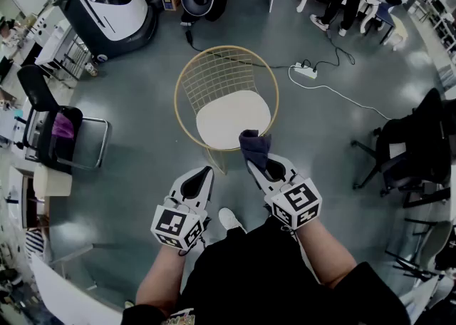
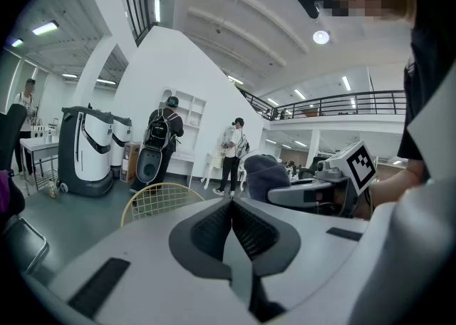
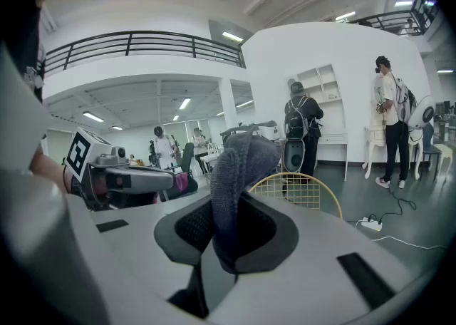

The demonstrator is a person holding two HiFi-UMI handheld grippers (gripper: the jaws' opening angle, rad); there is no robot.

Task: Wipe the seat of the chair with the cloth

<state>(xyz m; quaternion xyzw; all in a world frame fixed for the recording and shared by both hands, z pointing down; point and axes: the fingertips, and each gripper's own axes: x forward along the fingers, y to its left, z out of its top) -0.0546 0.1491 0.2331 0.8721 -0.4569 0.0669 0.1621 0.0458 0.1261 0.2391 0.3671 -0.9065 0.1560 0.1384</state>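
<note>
Head view, looking steeply down on a wire-backed chair at the centre of the frame, with its round pale seat just above the two grippers. The right gripper, lower centre-right, has its jaws clamped on a dark cloth. In the right gripper view the cloth fills the gap between the pads and stands up out of them in a bunched fold. The left gripper, lower centre-left, carries nothing. In the left gripper view its jaws meet with no gap and nothing between them. In the head view the cloth overlaps the lower right edge of the seat, but whether it touches the surface cannot be told from that view. The right gripper view shows the chair's gold rim beyond and lower than the cloth, which suggests the cloth is held in the air short of the seat. The seat shows no visible mark or streak either way. Judged progress: the cloth is in hand and brought to the chair. The wiping itself appears not yet begun, so the whole seat remains to be covered. A power strip and its white cable lie on the floor to the upper right of the chair, well apart from it.
</note>
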